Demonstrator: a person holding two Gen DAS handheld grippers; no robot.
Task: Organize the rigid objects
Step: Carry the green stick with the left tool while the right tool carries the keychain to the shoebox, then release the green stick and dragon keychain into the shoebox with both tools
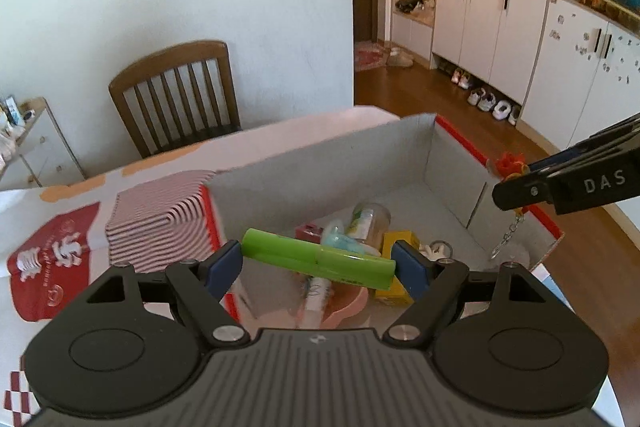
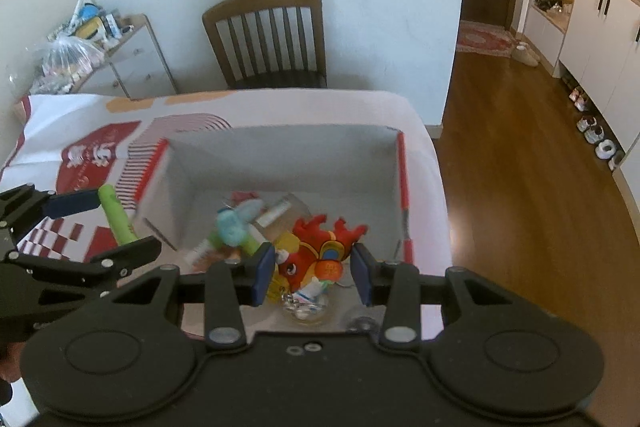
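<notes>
Over an open cardboard box (image 2: pixel 280 147) on the cloth-covered counter (image 2: pixel 416 131), the left hand-held gripper (image 1: pixel 318 263) pinches a green case (image 1: pixel 320 261) end to end, while the right hand-held gripper (image 2: pixel 314 267) clamps a red plush keychain toy (image 2: pixel 320 247). Each item hangs above the box's clutter. Both are best lowered well inside the walls before release, into bare floor space.

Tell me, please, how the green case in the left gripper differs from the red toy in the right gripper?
The green case is a long, smooth, plain bar; the red toy is a lumpy, many-coloured figure with a chain hanging below it. The case spans the left gripper end to end, jaws wide; the toy sits between the right gripper's narrower jaws. Both are held above the open box.
</notes>
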